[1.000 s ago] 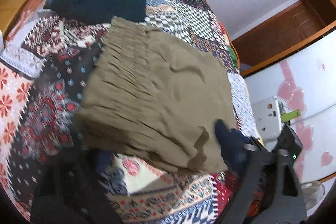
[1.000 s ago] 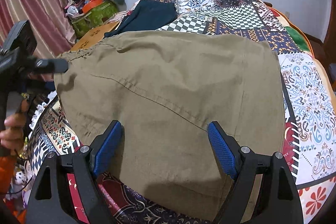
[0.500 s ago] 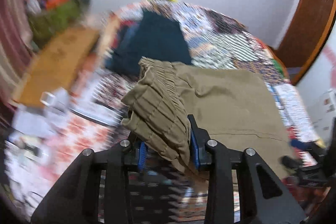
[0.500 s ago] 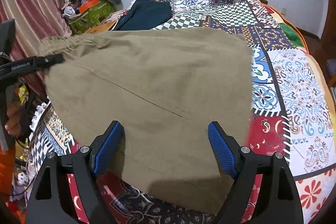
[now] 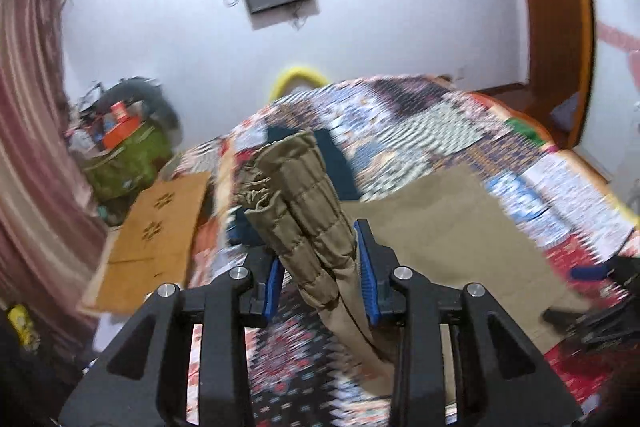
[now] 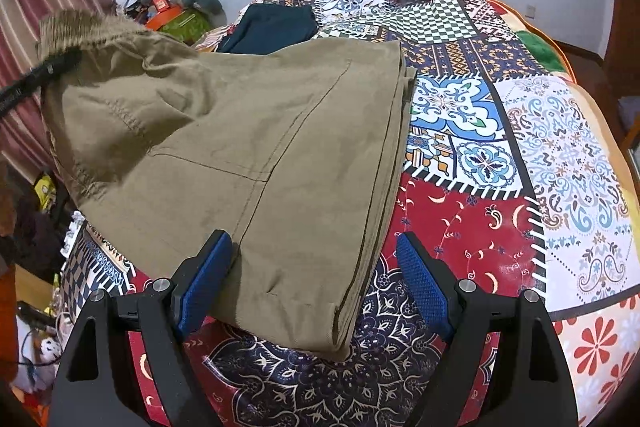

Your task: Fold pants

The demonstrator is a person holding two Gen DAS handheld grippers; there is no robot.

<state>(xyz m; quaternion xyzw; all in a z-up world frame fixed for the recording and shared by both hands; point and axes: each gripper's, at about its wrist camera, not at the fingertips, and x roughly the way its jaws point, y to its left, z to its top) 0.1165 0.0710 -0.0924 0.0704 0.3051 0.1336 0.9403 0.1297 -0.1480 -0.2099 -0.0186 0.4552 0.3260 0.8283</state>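
Gripping pants (image 5: 308, 223) waistband w/ left gripper (image 5: 320, 281); right gripper (image 6: 316, 285) wide apart over bedspread (image 6: 480, 227).

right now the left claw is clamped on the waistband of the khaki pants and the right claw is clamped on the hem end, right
Not quite. The left claw does clamp the khaki pants at the waistband, but the right wrist view shows the right claw open, its fingers straddling the hem end without gripping.

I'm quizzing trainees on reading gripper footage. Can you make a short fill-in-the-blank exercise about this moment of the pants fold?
1. The left gripper is shut on the gathered ____ of the khaki pants.
2. The right gripper has its jaws ____, holding nothing.
3. The pants lie on a ____ bedspread.
4. Beyond them lies a folded dark ____ garment.

Missing words: waistband; open; patchwork; blue
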